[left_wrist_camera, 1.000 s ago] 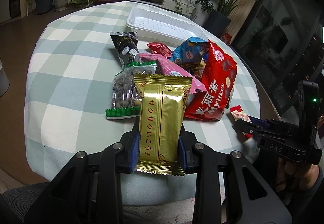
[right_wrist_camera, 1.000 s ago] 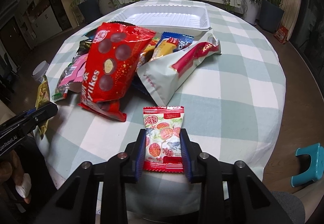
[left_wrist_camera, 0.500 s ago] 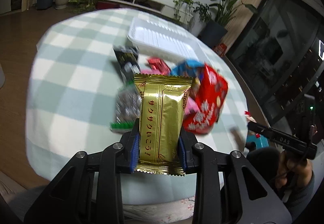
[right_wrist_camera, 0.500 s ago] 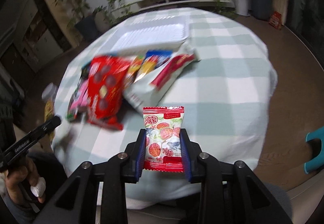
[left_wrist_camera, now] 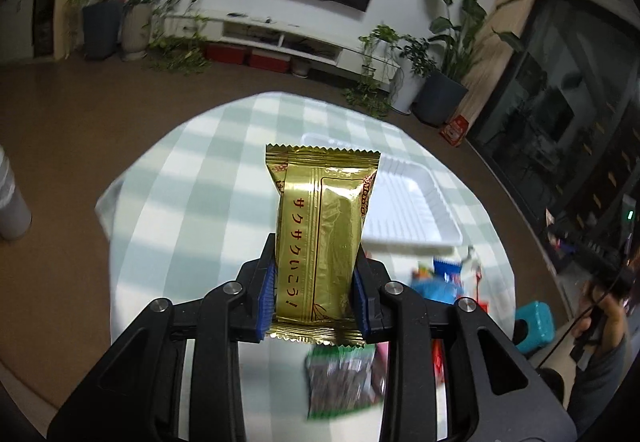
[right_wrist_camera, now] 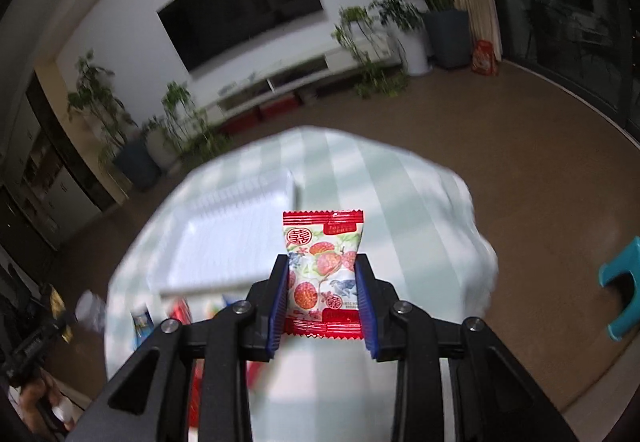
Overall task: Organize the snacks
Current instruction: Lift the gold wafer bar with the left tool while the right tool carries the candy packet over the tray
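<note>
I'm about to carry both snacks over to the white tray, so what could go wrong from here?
1. The left gripper pinches only the gold pack's lower end; most of it sticks out ahead and could swing or slip.
2. The right gripper squeezes the red packet by its sides; its soft wrapper might slide free.
3. Each pack hides part of the tray, so a drop might land on the table.
</note>
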The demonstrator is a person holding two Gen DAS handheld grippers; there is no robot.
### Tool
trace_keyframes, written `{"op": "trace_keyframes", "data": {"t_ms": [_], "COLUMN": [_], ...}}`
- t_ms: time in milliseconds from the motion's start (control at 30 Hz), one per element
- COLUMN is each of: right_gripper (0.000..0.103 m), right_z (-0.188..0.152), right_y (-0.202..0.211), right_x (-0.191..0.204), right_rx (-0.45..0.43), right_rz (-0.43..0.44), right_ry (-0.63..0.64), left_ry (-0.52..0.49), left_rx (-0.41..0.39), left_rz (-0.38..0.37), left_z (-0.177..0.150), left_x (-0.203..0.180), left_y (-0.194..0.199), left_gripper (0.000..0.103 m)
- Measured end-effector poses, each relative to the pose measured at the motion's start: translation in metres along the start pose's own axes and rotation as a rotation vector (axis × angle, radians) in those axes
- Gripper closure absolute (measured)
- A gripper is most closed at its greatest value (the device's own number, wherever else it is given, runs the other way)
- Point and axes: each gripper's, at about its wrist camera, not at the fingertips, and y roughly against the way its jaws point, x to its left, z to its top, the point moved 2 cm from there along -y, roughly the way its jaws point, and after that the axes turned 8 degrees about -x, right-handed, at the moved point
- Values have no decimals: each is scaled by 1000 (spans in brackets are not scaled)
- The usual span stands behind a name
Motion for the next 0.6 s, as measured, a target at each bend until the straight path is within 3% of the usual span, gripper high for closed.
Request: {"op": "trace_keyframes", "data": {"t_ms": [200, 333, 600], "right_gripper": [69, 69, 69], "right_z": [43, 51, 27], "right_y": [-50, -86, -167], "right_x": [69, 111, 131], "right_rx": [-43, -38, 111], "right_rz": [88, 102, 66], "right_ry": [80, 169, 300], "left_ry": [-60, -125, -152], "left_rx": [29, 76, 188], "left_rz": [-36, -54, -55], "left_z": [56, 78, 68], "left_x": [-31, -51, -57], "left_y": [-72, -122, -207], "left_gripper": [74, 74, 74]}}
